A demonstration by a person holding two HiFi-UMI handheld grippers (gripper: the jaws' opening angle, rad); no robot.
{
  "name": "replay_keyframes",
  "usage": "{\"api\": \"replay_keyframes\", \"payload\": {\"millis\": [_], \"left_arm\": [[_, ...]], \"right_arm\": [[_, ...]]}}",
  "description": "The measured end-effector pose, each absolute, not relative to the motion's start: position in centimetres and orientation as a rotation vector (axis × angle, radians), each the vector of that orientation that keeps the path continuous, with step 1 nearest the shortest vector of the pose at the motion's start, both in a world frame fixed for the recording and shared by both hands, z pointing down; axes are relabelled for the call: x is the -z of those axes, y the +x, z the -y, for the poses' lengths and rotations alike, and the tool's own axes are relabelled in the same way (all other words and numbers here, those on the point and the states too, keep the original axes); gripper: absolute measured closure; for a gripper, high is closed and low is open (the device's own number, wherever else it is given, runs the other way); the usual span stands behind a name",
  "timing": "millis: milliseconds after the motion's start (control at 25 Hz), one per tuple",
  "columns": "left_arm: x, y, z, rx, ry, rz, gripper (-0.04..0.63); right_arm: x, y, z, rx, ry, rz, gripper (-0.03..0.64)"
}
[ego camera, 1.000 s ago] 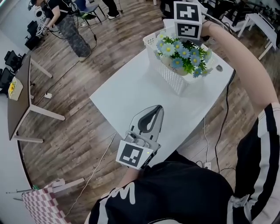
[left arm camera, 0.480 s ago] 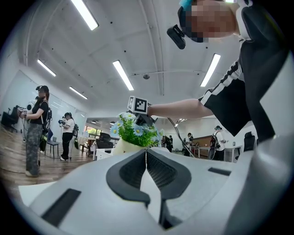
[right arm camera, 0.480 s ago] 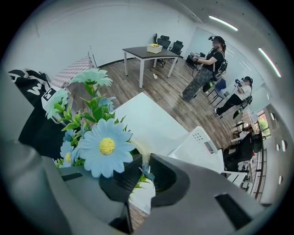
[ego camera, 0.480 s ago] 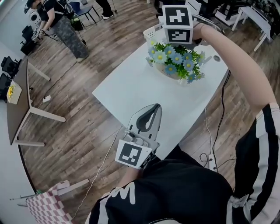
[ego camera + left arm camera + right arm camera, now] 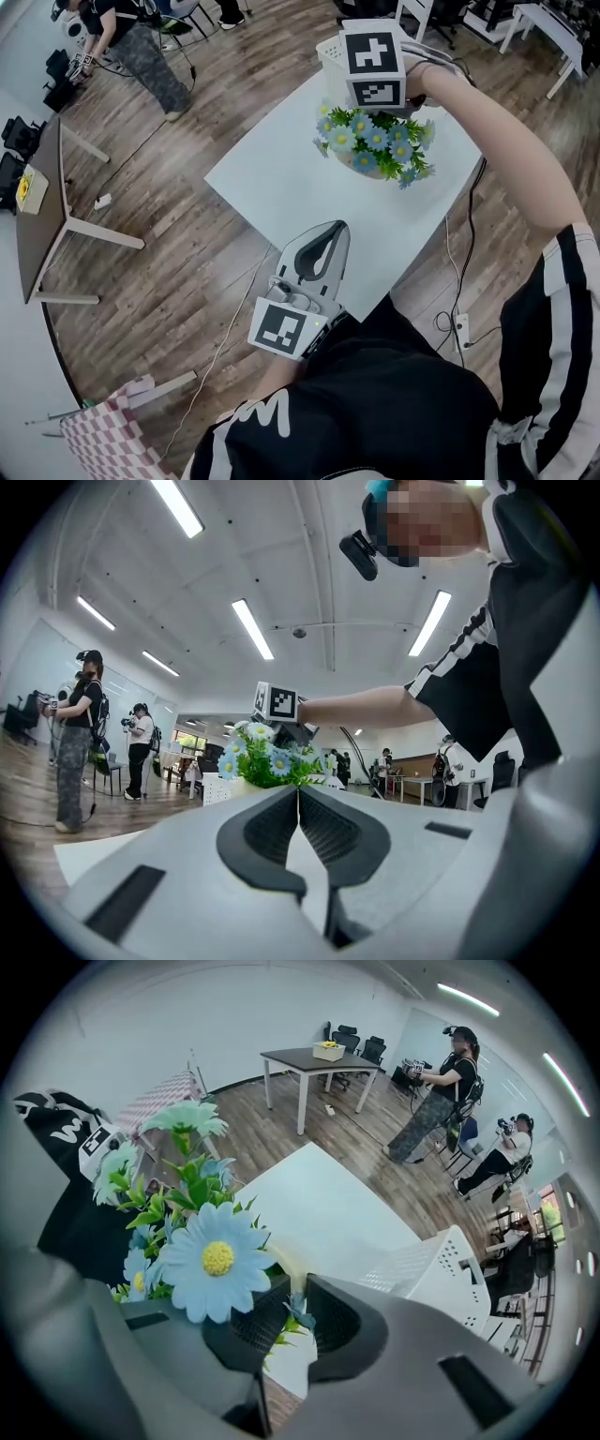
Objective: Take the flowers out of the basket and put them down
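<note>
"What do the jaws of the right gripper have between them?"

"They're clamped on the flowers. It's a bunch of blue daisies in a cream pot, with a pale rim and a stem pinched between the pads."

"Where is the bunch?"

"Over the far right part of the white table. I can't tell whether the pot touches the top. The white basket stands at the table's far corner, just beyond the bunch, and the bunch is outside it."

"And the left gripper?"

"Its jaws are pressed together with nothing in them. It hangs at the table's near edge, tips pointing across the top toward the daisies."

"Anything else?"

"A person stands on the wooden floor well beyond the table's far left. A dark table stands well apart to its left."
</note>
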State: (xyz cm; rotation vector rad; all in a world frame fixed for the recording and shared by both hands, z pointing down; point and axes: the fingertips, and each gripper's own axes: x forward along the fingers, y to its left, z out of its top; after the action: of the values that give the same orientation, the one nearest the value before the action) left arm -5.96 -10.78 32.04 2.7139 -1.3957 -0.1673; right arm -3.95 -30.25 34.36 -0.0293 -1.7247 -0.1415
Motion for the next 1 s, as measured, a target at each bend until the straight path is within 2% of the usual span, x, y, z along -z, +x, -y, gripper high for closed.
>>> {"api": "replay_keyframes", "payload": {"millis": [1000], "left_arm": [[-35.9,-7.6,9.2,0.096,2.658,1.333,0.592]], "right_arm": [[-47.4,-6.3,26.6,0.060,-0.154,1.636,0.557]]}}
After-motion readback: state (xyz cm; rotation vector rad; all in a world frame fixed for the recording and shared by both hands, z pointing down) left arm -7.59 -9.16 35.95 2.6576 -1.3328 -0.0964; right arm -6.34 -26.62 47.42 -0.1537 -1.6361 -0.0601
